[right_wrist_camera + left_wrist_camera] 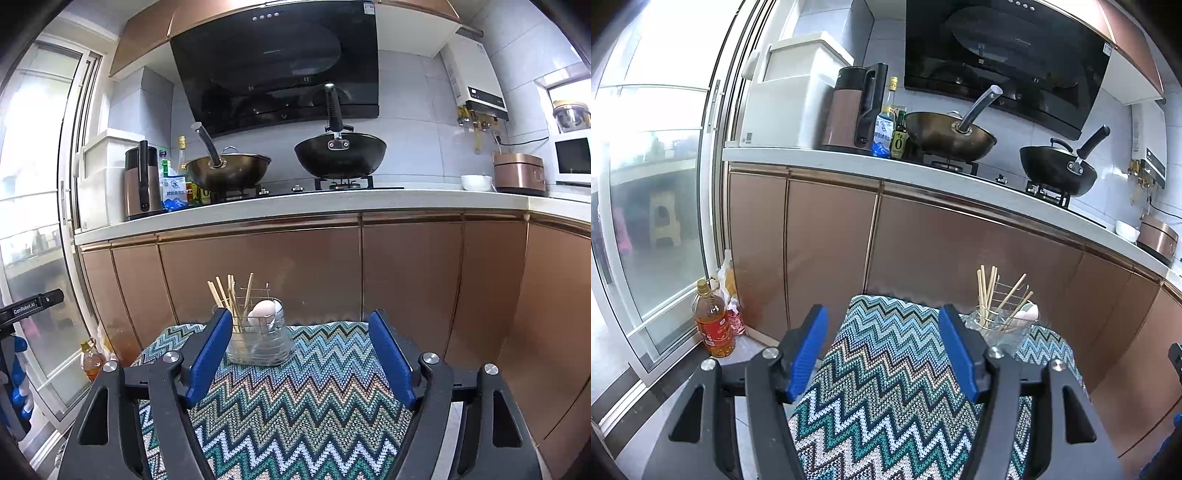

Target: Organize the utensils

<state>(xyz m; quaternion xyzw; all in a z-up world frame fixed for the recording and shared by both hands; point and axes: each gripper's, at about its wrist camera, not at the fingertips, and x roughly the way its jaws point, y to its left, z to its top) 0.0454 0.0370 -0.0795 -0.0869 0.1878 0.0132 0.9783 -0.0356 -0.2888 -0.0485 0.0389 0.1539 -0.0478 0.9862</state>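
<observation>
A clear utensil holder (pixel 258 341) with a wire rack stands at the far edge of a small table covered with a zigzag cloth (pixel 295 406). Several wooden chopsticks (pixel 231 301) and white spoons (pixel 264 312) stand in it. It also shows in the left wrist view (pixel 999 323), right of my left gripper. My left gripper (pixel 882 354) is open and empty above the cloth. My right gripper (pixel 301 356) is open and empty, with the holder just beyond its left finger (pixel 208 360).
Copper cabinet doors (pixel 314 273) stand close behind the table. The counter above holds two woks (pixel 340 155), a kettle (pixel 142 181), bottles and a rice cooker (pixel 519 173). An oil bottle (pixel 713 321) stands on the floor by the glass sliding door (pixel 646 221).
</observation>
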